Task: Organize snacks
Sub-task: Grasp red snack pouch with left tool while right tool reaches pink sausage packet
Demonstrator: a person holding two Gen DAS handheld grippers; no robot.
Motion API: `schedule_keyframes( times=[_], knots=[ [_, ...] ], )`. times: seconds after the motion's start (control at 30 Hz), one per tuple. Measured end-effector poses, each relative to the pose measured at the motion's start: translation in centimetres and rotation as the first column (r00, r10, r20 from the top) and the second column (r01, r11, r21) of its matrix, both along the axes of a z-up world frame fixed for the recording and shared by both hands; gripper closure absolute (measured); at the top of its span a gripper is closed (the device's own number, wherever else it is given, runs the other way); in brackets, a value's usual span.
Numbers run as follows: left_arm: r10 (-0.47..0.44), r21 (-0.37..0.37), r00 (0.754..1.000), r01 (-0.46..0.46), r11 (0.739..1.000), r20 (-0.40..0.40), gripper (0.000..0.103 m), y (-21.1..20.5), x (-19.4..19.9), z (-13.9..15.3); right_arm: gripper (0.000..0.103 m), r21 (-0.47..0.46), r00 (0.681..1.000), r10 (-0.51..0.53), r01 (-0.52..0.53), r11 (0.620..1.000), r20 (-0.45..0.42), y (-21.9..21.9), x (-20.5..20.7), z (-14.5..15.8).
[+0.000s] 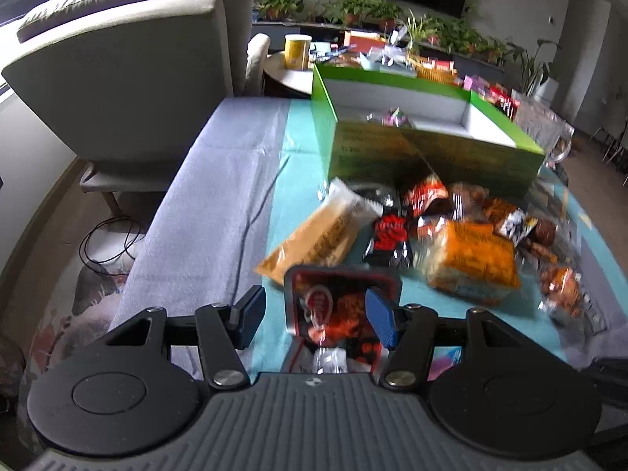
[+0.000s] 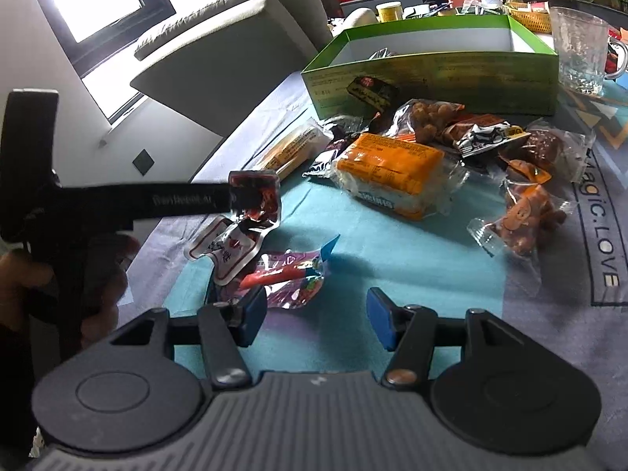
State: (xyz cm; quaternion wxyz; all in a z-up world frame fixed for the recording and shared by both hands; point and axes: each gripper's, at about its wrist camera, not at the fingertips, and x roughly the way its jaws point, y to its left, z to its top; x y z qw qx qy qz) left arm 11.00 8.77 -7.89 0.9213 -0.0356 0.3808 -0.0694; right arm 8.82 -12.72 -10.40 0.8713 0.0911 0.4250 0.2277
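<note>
A red-and-black snack packet (image 1: 337, 306) lies between the jaws of my left gripper (image 1: 315, 294). The left pad stands clear of it and the right pad (image 1: 378, 320) overlaps its edge, so the gripper is open. From the right wrist view, the left gripper (image 2: 239, 196) reaches in from the left with that red packet (image 2: 255, 182) at its tip. My right gripper (image 2: 317, 298) is open and empty just in front of a purple packet (image 2: 290, 274). The green box (image 1: 431, 157) (image 2: 431, 74) stands behind the snack pile with a wrapped item or two inside.
An orange pack (image 2: 392, 165), a long yellow pack (image 2: 290, 149), a white-and-red packet (image 2: 223, 247) and several clear bags lie on the teal cloth. A glass mug (image 2: 581, 51) stands right of the box. A grey chair (image 1: 129, 78) is past the table's left edge.
</note>
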Motion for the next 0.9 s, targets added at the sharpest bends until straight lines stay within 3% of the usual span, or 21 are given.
schedule_keyframes(
  times=[0.17,0.23,0.33,0.47,0.73,0.9],
  knots=[
    [0.028,-0.106,0.999,-0.031,0.994,-0.029,0.049,0.6,0.9,1.3,0.044,-0.005,1.0,0.009,-0.009,1.0,-0.009,0.5,0.3,-0.2],
    [0.06,-0.118,0.995,-0.069,0.991,-0.083,0.048,0.4,1.8,1.5,0.044,-0.008,1.0,0.011,-0.011,1.0,-0.007,0.6,0.4,-0.3],
    [0.143,-0.143,0.974,-0.169,0.975,-0.175,0.049,0.5,3.4,1.5,0.044,-0.015,1.0,0.018,-0.018,1.0,-0.001,0.9,0.4,-0.2],
    [0.197,-0.216,0.952,-0.249,0.944,-0.234,0.049,0.6,4.5,1.7,0.044,-0.016,1.0,0.021,-0.021,1.0,-0.002,0.9,0.3,-0.3],
    [0.196,-0.165,0.957,-0.233,0.959,-0.212,0.049,0.8,3.9,1.4,0.044,-0.004,1.0,0.016,-0.016,1.0,-0.003,0.6,0.5,-0.4],
    [0.053,-0.153,0.989,-0.074,0.985,-0.137,0.048,0.8,2.2,1.0,0.044,-0.001,1.0,0.017,-0.017,1.0,-0.002,0.6,0.5,-0.4]
  ],
)
